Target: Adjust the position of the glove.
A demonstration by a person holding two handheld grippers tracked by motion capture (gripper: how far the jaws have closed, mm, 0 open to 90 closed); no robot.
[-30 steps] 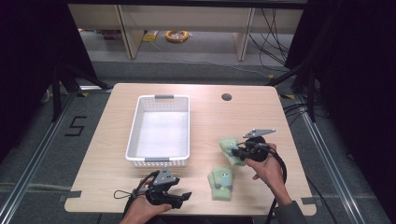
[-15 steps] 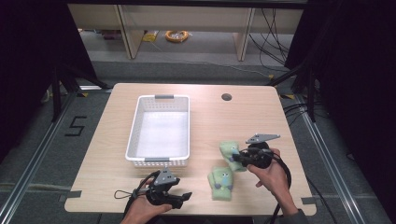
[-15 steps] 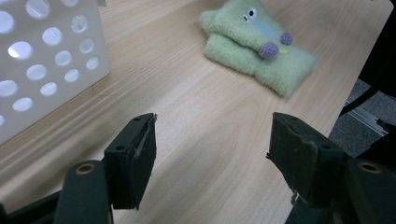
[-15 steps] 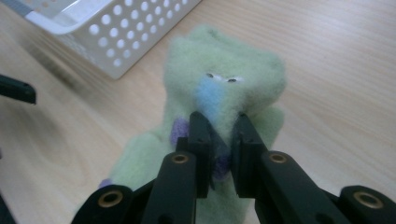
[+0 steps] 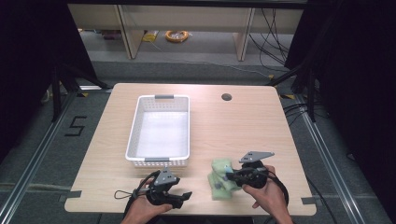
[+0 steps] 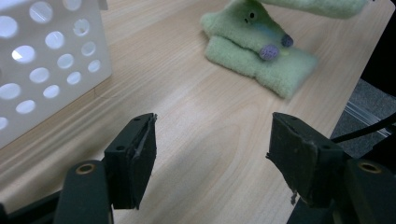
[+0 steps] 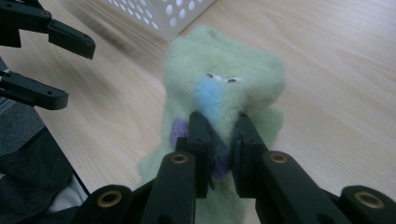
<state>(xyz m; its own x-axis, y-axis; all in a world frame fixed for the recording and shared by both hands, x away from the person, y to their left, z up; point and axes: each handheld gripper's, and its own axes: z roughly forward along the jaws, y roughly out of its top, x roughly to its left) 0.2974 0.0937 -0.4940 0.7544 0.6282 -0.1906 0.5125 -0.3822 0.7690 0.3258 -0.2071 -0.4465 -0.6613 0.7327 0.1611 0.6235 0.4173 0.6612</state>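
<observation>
Gripping one green sock (image 7: pixel 219 93) between closed jaws, the right gripper (image 5: pixel 232 175) holds it just over a second green sock (image 6: pixel 257 53) lying at the table's (image 5: pixel 233 126) near right. We see the left gripper (image 5: pixel 183 197) near left, jaws open on nothing. The white basket (image 5: pixel 132 133) stands farther left.

Bare tabletop (image 5: pixel 233 126) beside basket (image 5: pixel 159 161)

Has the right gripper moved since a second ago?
Yes. The right gripper, shut on a green sock, came toward the table's near edge, away from the basket.
</observation>
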